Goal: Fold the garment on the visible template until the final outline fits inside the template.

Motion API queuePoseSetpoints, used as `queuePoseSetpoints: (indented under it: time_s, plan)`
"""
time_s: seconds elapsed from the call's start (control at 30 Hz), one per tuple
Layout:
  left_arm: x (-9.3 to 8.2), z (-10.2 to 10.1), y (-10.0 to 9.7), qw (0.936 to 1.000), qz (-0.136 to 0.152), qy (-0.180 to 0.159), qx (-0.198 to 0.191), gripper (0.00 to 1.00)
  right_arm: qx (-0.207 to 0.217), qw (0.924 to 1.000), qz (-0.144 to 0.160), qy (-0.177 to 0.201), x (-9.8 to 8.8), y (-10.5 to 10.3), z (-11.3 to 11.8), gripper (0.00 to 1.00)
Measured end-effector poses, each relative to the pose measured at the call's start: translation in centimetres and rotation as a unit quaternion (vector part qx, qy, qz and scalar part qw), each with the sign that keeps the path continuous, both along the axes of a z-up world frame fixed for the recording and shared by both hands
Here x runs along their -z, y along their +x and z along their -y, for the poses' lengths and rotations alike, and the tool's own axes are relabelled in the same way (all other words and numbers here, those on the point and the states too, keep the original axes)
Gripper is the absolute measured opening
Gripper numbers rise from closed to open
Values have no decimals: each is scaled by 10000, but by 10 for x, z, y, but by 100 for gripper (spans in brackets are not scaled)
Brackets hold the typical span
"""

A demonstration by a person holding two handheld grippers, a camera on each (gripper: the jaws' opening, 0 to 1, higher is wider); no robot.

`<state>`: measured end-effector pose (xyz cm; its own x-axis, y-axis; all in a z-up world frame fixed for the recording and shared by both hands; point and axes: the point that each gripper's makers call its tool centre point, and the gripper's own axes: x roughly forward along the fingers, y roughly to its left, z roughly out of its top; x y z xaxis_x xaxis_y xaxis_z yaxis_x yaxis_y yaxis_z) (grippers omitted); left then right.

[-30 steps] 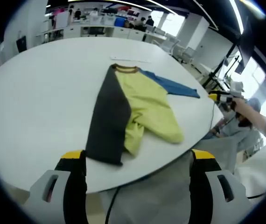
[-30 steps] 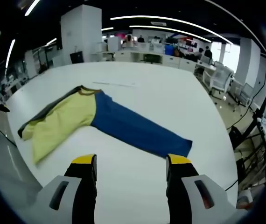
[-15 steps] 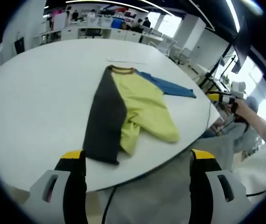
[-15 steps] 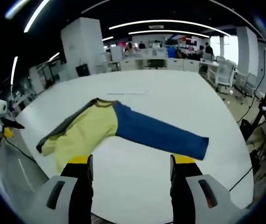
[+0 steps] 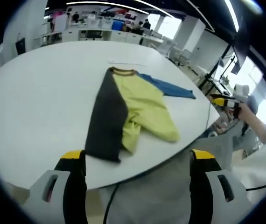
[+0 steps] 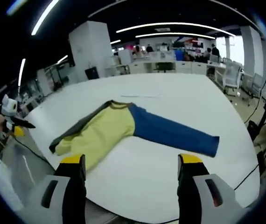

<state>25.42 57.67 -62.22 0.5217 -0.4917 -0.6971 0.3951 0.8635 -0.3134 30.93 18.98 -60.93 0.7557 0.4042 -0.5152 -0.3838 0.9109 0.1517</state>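
Lying flat ahead of both jaws, yellow, black and blue long-sleeved cloth garment (image 5: 133,109) (image 6: 123,128) on round white desk (image 5: 35,93) (image 6: 170,154), left gripper (image 5: 137,161) jaws wide apart, empty, right gripper (image 6: 130,165) jaws likewise.

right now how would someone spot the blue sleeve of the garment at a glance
Find the big white table. On it lies one garment with a yellow body. The blue sleeve is the long flat strip stretched straight out from the collar, opposite the dark grey sleeve.
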Motion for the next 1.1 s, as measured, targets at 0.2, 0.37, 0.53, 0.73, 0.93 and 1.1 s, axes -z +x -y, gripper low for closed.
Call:
queuePoseSetpoints:
  time_s: [0.2,0.37,0.53,0.73,0.93,1.1]
  plan:
    - [-2,-6,-2,10000,25,-22,-64,89,-143,9999,-40,-23,-3,-14,-13,86]
    - [-3,-10,-2,9999,32,-54,-84,89,-373,9993,-34,91,-9,-27,-31,93]
    - [-4,-11,-5,9999,33,-108,-75,89,-574,9983,-101,57,-8,-41,-44,99]
    - [-4,-12,-12,9998,-4,-180,45,89,-625,9976,-255,133,-3,-53,-48,100]
    - [-1,-19,-13,9998,-47,-176,-32,89,-545,9979,-266,231,-2,-56,-48,100]
    - [0,-19,-11,9998,-72,-157,-18,89,-499,9982,-286,166,0,-55,-44,100]
